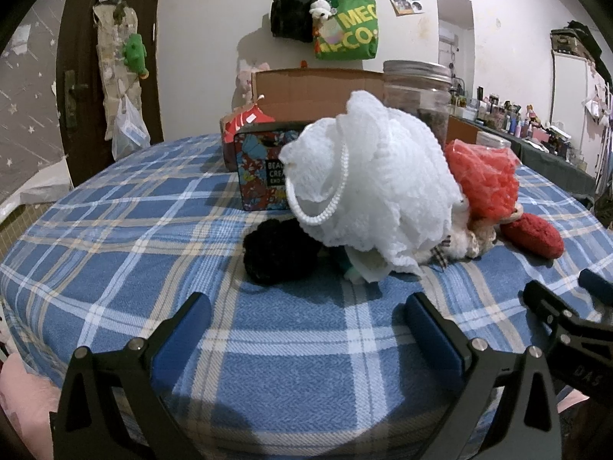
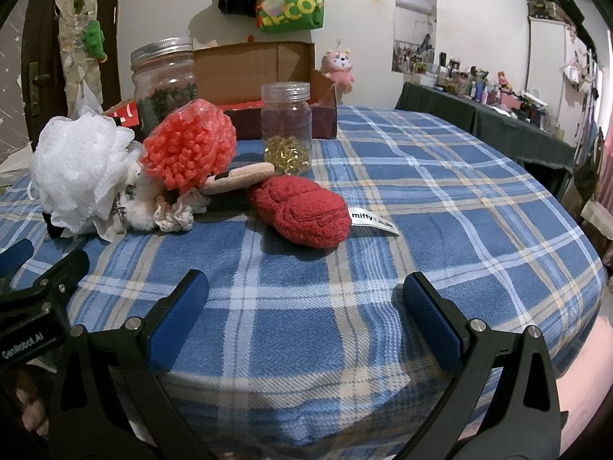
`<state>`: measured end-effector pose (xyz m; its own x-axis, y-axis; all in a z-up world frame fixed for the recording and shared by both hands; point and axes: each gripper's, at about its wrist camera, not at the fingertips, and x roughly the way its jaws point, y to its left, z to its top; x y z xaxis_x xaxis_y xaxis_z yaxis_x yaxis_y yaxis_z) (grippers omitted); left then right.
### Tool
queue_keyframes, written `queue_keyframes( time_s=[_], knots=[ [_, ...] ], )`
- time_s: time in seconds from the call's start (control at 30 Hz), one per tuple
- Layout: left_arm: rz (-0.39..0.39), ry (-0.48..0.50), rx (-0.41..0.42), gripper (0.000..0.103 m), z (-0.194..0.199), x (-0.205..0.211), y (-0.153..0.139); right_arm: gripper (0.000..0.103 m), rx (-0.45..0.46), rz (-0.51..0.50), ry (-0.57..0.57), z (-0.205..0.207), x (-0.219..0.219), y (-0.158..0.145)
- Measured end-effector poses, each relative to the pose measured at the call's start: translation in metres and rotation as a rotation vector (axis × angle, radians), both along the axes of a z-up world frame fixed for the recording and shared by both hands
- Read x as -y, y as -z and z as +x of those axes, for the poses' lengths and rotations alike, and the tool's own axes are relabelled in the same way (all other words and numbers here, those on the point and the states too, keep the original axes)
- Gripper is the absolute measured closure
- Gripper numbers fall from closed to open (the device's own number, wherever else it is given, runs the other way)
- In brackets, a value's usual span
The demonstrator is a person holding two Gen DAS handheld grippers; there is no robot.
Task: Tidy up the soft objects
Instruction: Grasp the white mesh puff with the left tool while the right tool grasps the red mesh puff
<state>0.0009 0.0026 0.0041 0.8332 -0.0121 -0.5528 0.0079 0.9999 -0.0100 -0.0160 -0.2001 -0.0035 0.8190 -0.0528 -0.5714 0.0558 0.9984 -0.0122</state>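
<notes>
A pile of soft things lies on the blue plaid cloth [image 1: 134, 230]. A white mesh bath pouf [image 1: 375, 184] with a white cord loop sits on top, also in the right wrist view [image 2: 76, 172]. A black yarn ball [image 1: 279, 253] lies left of it. A coral mesh pouf [image 1: 482, 176] [image 2: 191, 145] sits to the right. A red plush pouch [image 1: 534, 235] [image 2: 302, 211] with a white tag lies further right. Cream knitted pieces [image 2: 172, 211] lie under the poufs. My left gripper [image 1: 306, 322] is open and empty, short of the pile. My right gripper [image 2: 306, 295] is open and empty, short of the red pouch.
A patterned tin [image 1: 260, 168], an open cardboard box [image 1: 314, 88] [image 2: 253, 73], a large metal-lidded jar [image 1: 417, 92] [image 2: 164, 76] and a small clear jar [image 2: 286, 126] stand behind the pile. A flat wooden piece [image 2: 241, 176] lies by the pouch. A dark cluttered counter [image 2: 498, 115] is at the right.
</notes>
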Motion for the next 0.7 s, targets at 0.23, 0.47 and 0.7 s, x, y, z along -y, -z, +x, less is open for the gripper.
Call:
queue_keyframes(
  time_s=[0.23,0.47,0.7],
  knots=[
    [-0.021,0.040,0.081,0.000,-0.003,-0.008,-0.029,0.000,0.092,0.055,-0.036,-0.009,0.010,-0.029],
    [-0.051,0.105,0.104,0.000,0.000,-0.012,-0.054,0.000,0.170,0.064,-0.131,-0.001,0.008,-0.061],
    [-0.038,0.191,0.101,0.000,0.014,-0.005,-0.071,0.000,0.162,0.101,-0.287,0.026,-0.006,-0.081]
  ],
)
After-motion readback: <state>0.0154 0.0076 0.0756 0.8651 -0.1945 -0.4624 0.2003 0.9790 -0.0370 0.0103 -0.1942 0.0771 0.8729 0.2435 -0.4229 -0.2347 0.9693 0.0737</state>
